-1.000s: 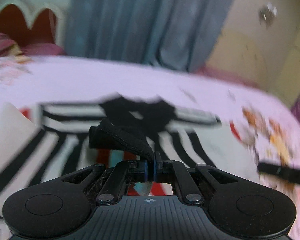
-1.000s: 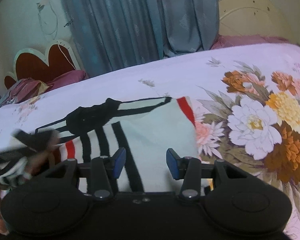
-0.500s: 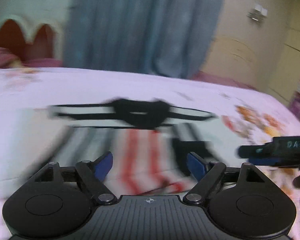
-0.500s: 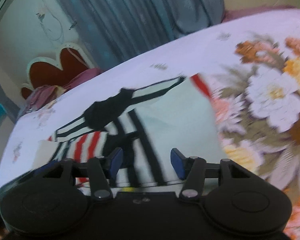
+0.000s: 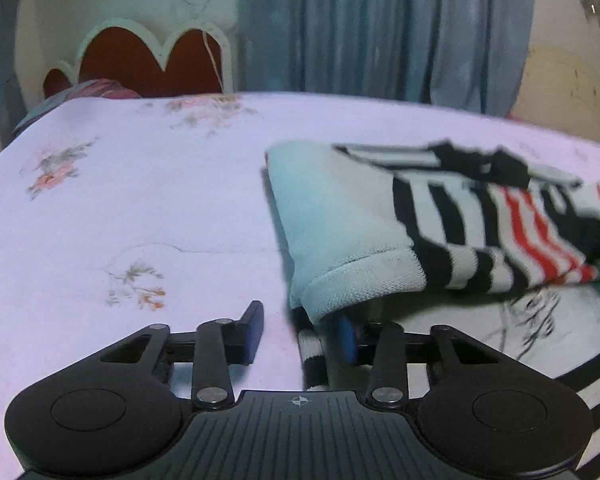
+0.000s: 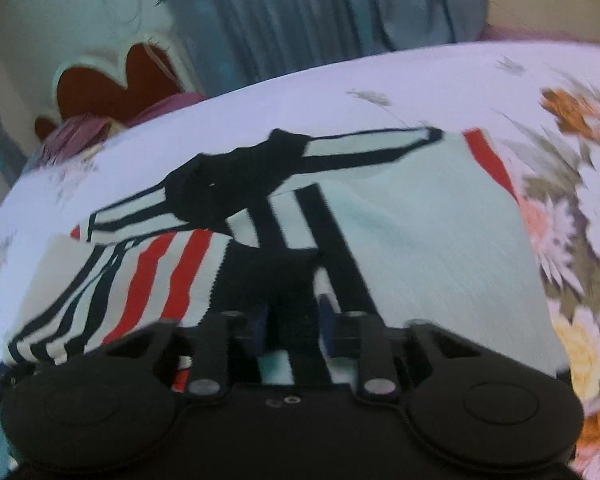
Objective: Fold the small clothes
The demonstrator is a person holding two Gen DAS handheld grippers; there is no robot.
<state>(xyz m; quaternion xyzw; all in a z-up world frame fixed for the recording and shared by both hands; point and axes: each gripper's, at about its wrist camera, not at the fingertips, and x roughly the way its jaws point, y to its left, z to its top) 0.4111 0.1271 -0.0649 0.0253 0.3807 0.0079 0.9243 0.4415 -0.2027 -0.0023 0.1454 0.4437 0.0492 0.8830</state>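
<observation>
A small white garment with black and red stripes (image 5: 480,216) lies partly folded on the bed; it also shows in the right wrist view (image 6: 420,240). My left gripper (image 5: 300,330) is open at the garment's near left corner; its right finger sits under the folded white edge (image 5: 360,280), its left finger over bare sheet. My right gripper (image 6: 292,324) is open low over the garment's near edge, with a black cuff (image 6: 272,280) between its fingers.
The bed (image 5: 140,200) has a pale pink floral sheet, with large flowers (image 6: 580,208) to the right of the garment. A scalloped headboard (image 5: 148,60) and pillows stand at the far left. Blue curtains (image 5: 380,28) hang behind.
My left gripper let go of the black cuff, opened and moved left to the garment's near left corner. My right gripper dropped lower onto the garment, over the black cuff.
</observation>
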